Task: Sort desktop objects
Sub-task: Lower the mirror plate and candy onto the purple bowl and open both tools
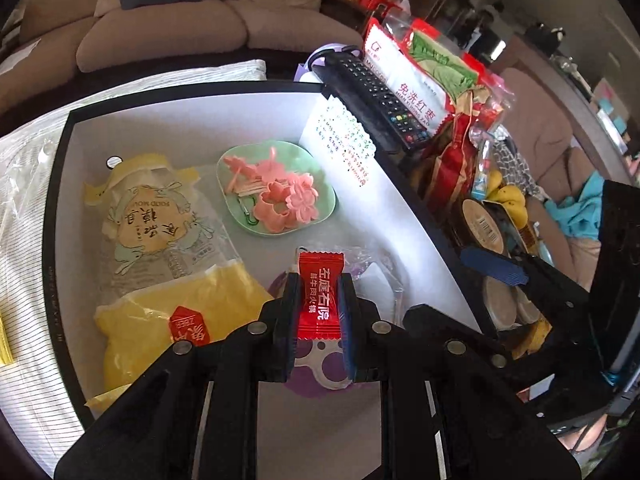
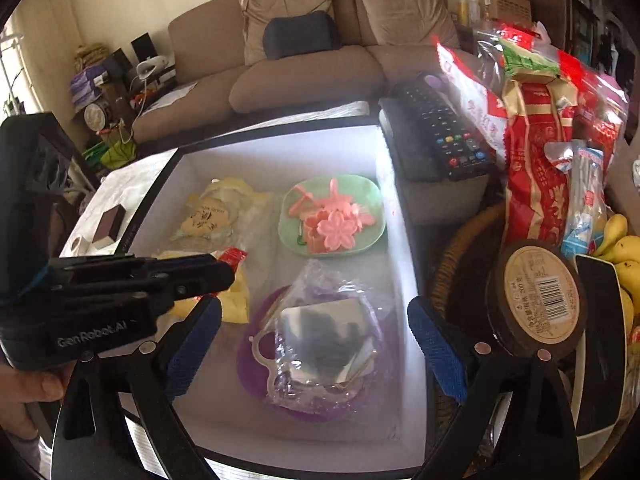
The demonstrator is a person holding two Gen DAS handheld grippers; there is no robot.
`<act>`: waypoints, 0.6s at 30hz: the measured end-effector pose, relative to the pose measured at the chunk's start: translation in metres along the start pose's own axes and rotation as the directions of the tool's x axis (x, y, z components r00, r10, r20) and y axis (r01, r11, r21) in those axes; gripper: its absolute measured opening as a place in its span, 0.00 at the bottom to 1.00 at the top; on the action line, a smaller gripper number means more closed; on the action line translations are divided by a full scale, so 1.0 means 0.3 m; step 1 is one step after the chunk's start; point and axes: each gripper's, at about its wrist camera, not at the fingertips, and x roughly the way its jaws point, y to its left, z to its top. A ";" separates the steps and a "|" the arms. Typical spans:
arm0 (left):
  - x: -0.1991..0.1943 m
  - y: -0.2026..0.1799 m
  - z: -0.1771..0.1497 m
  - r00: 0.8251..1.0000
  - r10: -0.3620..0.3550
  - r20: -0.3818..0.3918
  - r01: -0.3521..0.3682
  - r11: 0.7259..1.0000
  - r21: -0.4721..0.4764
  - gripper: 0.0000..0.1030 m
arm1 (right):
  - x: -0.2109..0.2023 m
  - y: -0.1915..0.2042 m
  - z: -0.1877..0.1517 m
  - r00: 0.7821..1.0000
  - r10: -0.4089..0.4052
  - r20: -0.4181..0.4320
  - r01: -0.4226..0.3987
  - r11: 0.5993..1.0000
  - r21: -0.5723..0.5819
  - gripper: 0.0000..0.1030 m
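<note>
Red packet: a red sachet (image 1: 319, 295) with white lettering sits upright between the left gripper (image 1: 318, 320) fingers, above the near part of the box.
Left jaws: pressed in on the red sachet from both sides, pinching it at its middle.
Right jaws: spread wide, nothing between the blue pads (image 2: 437, 349); the right gripper (image 2: 314, 344) hangs over the near right part of the box.
Box: a shallow white-lined box (image 2: 394, 216) with a black rim, holding the sorted things.
Green dish: a pale green dish (image 2: 370, 236) in the far right part of the box, carrying pink flower-shaped pieces (image 2: 338, 230).
Yellow bags: a clear-and-yellow snack bag (image 1: 152, 224) lies in the left part of the box, with a yellow pouch (image 1: 168, 312) nearer, touching it.
Purple plate: a purple plate (image 2: 250, 364) in the near right part of the box, with a crumpled clear plastic bag (image 2: 328, 340) on it.
Remote: a black remote control (image 2: 444, 128) lies outside the box, just beside its far right corner.
Right clutter: a red date packet (image 1: 404, 84), a round brown lidded tub (image 2: 538, 300) and bananas (image 2: 624, 256) stand to the right of the box.
Sofa: a brown sofa (image 2: 304, 68) stands far behind.
Hand: a person's hand (image 2: 28, 392) shows at the near left edge of the right wrist view, below the left gripper's body.
</note>
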 end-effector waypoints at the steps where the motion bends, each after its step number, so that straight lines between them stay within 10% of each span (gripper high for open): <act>1: 0.014 -0.009 0.003 1.000 -0.006 -0.011 0.006 1.000 -0.002 0.16 | -0.014 -0.012 0.005 1.000 0.003 0.014 -0.003 1.000 0.025 0.94; 10: 0.118 -0.058 -0.042 0.993 0.045 -0.109 -0.044 0.999 0.014 0.18 | -0.059 -0.059 0.031 0.999 0.005 0.051 -0.009 0.996 0.089 0.94; 15: 0.061 -0.042 -0.058 0.996 0.060 -0.073 -0.061 0.998 -0.004 0.63 | -0.044 -0.045 0.022 0.999 0.017 0.041 -0.020 0.997 0.073 0.94; 18: -0.005 -0.031 -0.059 0.998 0.047 -0.040 -0.047 0.999 -0.005 0.66 | -0.046 -0.045 0.021 0.998 0.040 0.056 -0.046 0.994 0.095 0.94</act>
